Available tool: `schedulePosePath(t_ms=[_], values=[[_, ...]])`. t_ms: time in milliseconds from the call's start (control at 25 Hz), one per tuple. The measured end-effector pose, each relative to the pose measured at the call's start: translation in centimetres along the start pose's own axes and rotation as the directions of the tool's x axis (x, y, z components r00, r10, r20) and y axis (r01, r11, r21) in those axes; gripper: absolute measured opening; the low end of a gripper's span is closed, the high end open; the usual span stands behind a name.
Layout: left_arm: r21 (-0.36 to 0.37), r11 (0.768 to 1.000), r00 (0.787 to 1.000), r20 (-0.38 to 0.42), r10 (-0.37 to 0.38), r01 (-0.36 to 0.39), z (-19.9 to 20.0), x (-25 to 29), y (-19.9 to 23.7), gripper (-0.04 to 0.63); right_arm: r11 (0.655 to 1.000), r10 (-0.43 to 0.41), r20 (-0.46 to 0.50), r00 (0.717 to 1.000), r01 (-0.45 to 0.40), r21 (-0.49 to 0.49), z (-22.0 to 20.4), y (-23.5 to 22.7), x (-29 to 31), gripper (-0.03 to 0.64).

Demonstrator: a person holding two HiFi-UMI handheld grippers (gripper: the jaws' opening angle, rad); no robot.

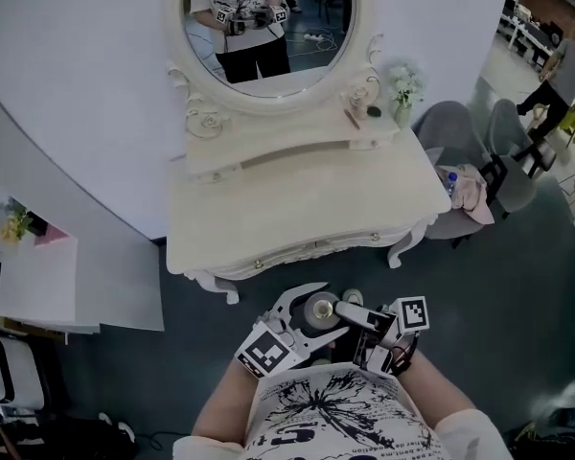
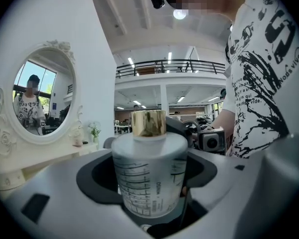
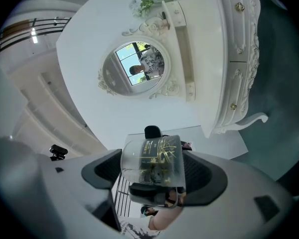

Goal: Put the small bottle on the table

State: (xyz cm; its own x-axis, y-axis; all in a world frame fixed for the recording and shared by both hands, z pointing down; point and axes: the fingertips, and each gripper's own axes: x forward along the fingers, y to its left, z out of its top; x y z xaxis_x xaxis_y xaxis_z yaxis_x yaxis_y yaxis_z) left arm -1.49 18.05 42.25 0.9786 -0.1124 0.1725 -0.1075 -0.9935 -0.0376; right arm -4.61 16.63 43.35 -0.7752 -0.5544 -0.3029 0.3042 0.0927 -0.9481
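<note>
A frosted white bottle with a gold cap stands upright between the jaws of my left gripper, which is shut on it. My right gripper is shut on a clear glass bottle with a dark, gold-printed label. In the head view both grippers are close to my body, the left gripper and right gripper side by side, with the frosted bottle seen from above. They hang over the floor, just in front of the white dressing table.
An oval mirror stands on the table's raised back shelf, along with small items and a flower vase. Grey chairs stand at the table's right. A low white cabinet is at the left.
</note>
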Motion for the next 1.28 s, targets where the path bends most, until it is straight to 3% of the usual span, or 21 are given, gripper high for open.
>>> schedulePosePath(t_ms=[480, 760, 1000, 1280], values=[[-0.04, 0.977, 0.978, -0.021, 0.206, -0.207, 0.3, 6.9, 15.1, 0.35, 0.997, -0.009, -0.206, 0.979, 0.024, 0.067, 15.2, -0.1, 4.5, 0.385], [-0.057, 0.96, 0.961, -0.024, 0.274, -0.275, -0.3, 11.5, 22.7, 0.35, 0.995, -0.021, -0.28, 0.96, 0.048, 0.09, 23.6, -0.8, 5.8, 0.385], [-0.089, 0.946, 0.95, -0.046, 0.31, -0.313, -2.3, 13.3, 26.3, 0.35, 0.992, -0.05, -0.312, 0.949, 0.084, 0.097, 27.5, -2.8, 6.4, 0.386], [-0.137, 0.936, 0.944, -0.109, 0.311, -0.325, -6.6, 12.5, 29.3, 0.35, 0.982, -0.166, -0.291, 0.942, 0.184, 0.038, 29.9, -7.1, 7.8, 0.387]])
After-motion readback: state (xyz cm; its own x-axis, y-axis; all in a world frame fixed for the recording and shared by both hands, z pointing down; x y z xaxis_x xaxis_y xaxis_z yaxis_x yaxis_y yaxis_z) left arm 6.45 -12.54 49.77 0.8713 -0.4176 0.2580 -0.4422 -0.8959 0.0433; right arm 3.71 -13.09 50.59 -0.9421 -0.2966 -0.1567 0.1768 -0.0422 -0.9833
